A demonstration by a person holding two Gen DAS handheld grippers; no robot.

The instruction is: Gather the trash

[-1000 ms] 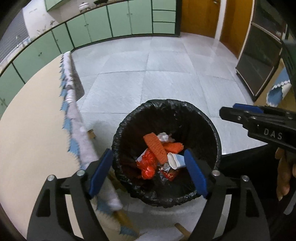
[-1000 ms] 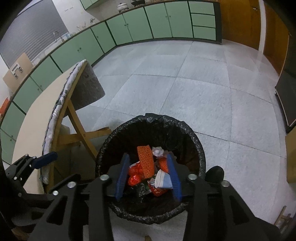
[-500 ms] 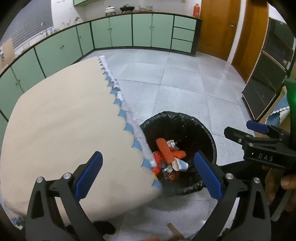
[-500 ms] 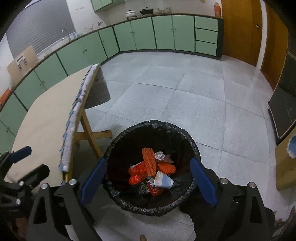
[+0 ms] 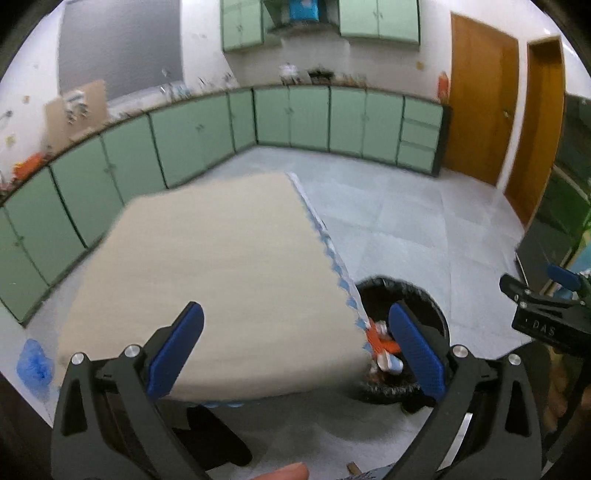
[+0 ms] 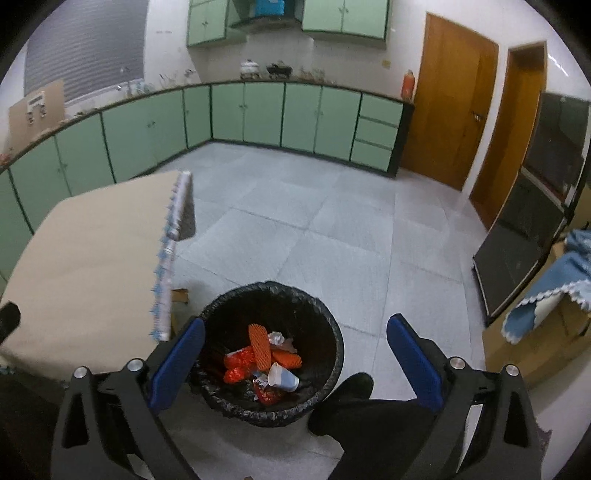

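Bin: black-lined, on floor just beside table
Trash: inside bin — orange wrappers, paper cup
Left gripper: jaws spread, empty
Right gripper: spread, empty — above bin

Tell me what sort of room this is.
Most likely a kitchen, perhaps a shared one: green base cabinets under a long counter, pots on it, more cupboards above. A cloth-covered table and a lined bin stand on the tiled floor.
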